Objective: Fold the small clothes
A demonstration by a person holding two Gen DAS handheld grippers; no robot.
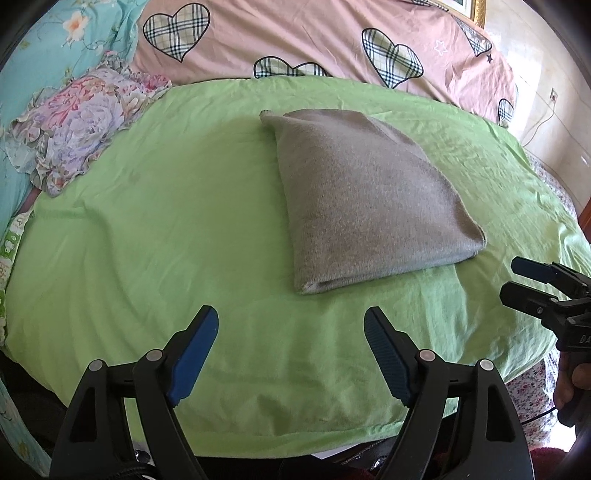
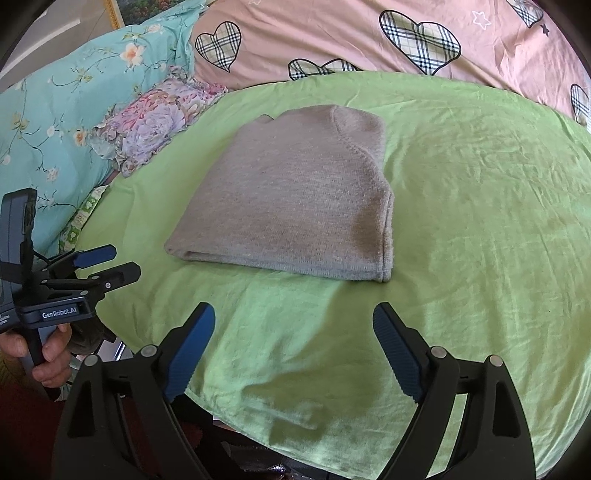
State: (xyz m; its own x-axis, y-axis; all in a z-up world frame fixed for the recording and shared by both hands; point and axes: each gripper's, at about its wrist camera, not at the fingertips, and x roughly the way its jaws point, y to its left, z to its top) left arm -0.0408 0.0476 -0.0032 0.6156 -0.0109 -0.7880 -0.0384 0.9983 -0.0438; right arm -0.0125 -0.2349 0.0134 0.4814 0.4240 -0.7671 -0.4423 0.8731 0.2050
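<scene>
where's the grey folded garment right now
The grey folded garment lies flat on the green sheet, near its middle in both wrist views, ahead of both open grippers and touching neither. The floral cushion sits off to its left.

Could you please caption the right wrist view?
Folded grey garment on green sheet, both tools open and clear.

The quilt runs off the top edge in both views. A framed picture (corner only) is cut off. The garment's inner folded layers are hidden.
</scene>
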